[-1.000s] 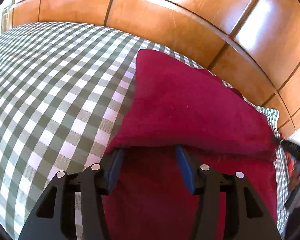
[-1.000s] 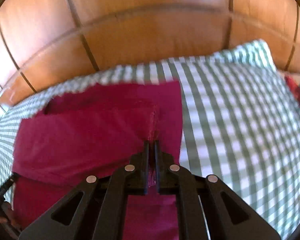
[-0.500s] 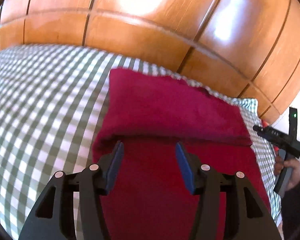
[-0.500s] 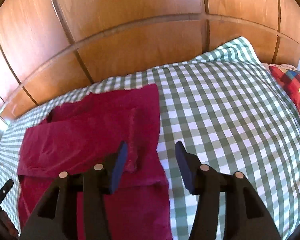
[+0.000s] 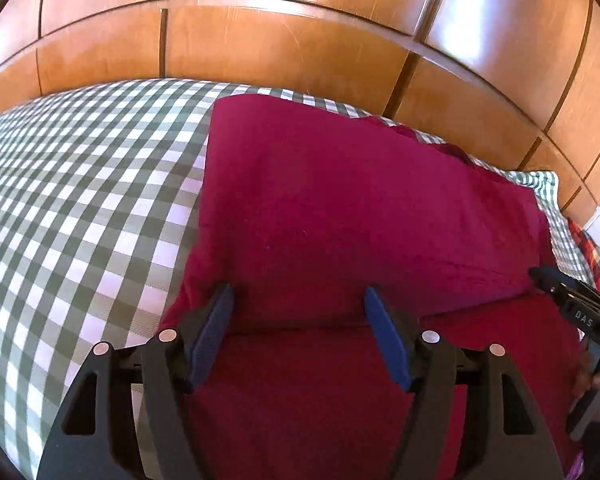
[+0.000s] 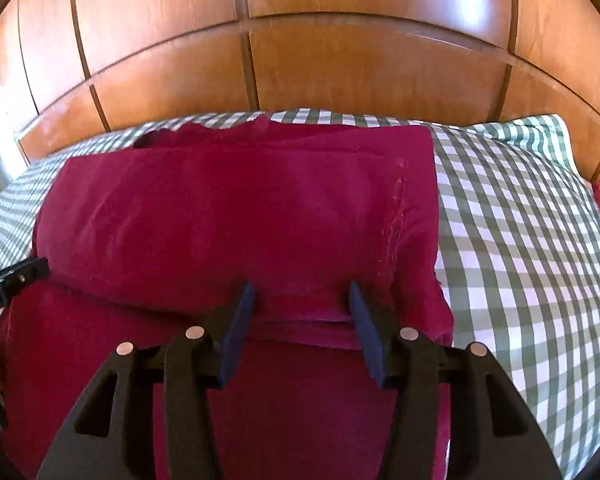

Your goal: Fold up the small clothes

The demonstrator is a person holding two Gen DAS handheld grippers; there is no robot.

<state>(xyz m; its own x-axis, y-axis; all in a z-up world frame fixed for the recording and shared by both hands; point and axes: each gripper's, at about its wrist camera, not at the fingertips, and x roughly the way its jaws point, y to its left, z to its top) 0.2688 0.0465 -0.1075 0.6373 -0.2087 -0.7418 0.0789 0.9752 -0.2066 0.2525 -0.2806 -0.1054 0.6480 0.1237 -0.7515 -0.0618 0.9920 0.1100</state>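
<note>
Your left gripper [image 5: 296,300] and right gripper [image 6: 302,298] both gape wide, holding nothing, over the folded red garment [image 5: 360,208] by the checkered bed's [image 5: 80,200] far edge.

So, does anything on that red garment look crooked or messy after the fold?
Mostly tidy. The red garment lies folded on the checked cloth, but at its far edge a bunched, wrinkled bit pokes out past the folded layer. Both tools are open, off the fabric.

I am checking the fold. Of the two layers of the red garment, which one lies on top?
The far layer of the red garment lies on top: its folded edge overlaps the flat near layer, and it bears a stitched seam. Both grippers, left and right, are open.
</note>
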